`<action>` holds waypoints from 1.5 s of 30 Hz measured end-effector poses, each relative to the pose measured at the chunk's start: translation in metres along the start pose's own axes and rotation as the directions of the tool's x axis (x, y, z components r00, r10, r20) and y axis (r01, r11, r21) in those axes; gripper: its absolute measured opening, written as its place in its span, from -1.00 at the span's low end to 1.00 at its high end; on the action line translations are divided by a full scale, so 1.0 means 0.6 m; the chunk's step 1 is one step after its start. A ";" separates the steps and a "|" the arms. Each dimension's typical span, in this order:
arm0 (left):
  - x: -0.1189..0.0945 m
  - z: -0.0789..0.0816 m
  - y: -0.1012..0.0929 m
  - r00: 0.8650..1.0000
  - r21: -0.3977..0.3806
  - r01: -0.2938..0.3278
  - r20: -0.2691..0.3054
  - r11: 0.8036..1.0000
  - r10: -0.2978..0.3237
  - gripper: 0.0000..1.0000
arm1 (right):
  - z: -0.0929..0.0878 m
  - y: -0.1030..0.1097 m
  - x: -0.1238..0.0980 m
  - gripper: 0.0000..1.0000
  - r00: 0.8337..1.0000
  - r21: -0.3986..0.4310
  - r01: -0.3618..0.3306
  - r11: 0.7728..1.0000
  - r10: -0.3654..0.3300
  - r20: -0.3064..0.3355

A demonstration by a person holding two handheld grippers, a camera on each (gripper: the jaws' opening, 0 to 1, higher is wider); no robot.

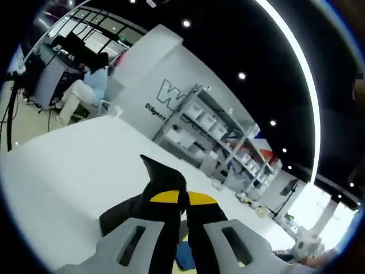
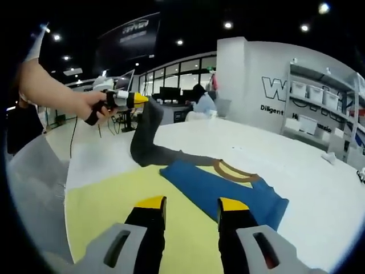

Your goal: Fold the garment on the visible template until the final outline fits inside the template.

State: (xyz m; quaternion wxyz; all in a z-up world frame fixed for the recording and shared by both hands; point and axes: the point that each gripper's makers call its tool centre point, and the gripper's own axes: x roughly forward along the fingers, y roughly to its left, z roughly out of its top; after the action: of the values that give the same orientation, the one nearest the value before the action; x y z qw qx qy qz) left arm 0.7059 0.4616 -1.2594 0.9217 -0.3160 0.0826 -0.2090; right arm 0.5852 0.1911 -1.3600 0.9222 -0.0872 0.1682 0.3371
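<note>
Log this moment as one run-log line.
left gripper: shut on dark sleeve, lifted | right gripper: open, over yellow template | blue garment: partly on template

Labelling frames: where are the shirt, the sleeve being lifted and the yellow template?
shirt (image 2: 219,188), right gripper view, blue body.
sleeve (image 2: 149,134), right gripper view, raised dark part.
template (image 2: 108,200), right gripper view, bare yellow area.
</note>
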 end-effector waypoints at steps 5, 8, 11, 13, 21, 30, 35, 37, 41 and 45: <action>0.027 -0.017 -0.040 0.998 -0.004 0.060 -0.024 0.998 -0.061 -0.99 | -0.003 -0.007 -0.015 -0.39 1.000 0.004 0.009 1.000 -0.009 -0.001; 0.042 -0.029 -0.068 0.994 0.003 0.103 -0.046 0.995 -0.103 -0.99 | -0.007 -0.013 -0.021 -0.39 1.000 0.008 0.017 1.000 -0.017 -0.001; 0.056 -0.048 -0.094 0.987 0.015 0.145 -0.080 0.989 -0.143 -0.99 | -0.009 -0.018 -0.027 -0.39 1.000 0.015 0.027 1.000 -0.027 0.001; 0.065 -0.064 -0.111 0.981 0.019 0.169 -0.103 0.985 -0.166 -0.99 | -0.011 -0.022 -0.031 -0.39 0.999 0.021 0.032 0.999 -0.032 0.003; 0.097 -0.114 -0.165 0.963 0.012 0.226 -0.150 0.974 -0.222 -0.99 | -0.023 -0.031 -0.046 -0.39 0.999 0.037 0.051 0.998 -0.051 0.002; 0.131 -0.176 -0.219 0.940 0.021 0.283 -0.203 0.959 -0.273 -0.99 | -0.035 -0.035 -0.056 -0.38 0.998 0.046 0.062 0.997 -0.062 -0.008; 0.144 -0.207 -0.239 0.930 0.027 0.301 -0.228 0.953 -0.287 -0.99 | -0.037 -0.037 -0.059 -0.38 0.998 0.048 0.068 0.997 -0.068 -0.010; 0.147 -0.221 -0.247 0.925 0.035 0.308 -0.243 0.951 -0.291 -0.99 | -0.038 -0.036 -0.060 -0.38 0.998 0.050 0.067 0.996 -0.067 -0.011; 0.153 -0.244 -0.256 0.917 0.038 0.318 -0.265 0.947 -0.297 -0.99 | -0.041 -0.035 -0.061 -0.38 0.998 0.051 0.068 0.996 -0.067 -0.014; 0.162 -0.279 -0.261 0.911 0.054 0.317 -0.297 0.947 -0.288 -0.99 | -0.044 -0.033 -0.063 -0.38 0.998 0.052 0.069 0.996 -0.068 -0.019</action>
State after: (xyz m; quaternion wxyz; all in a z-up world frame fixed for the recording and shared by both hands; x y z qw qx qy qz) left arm 0.6935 0.2156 -1.2962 0.8714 -0.2448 0.1540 -0.3964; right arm 0.5642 0.1465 -1.3697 0.9337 -0.0715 0.1818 0.3001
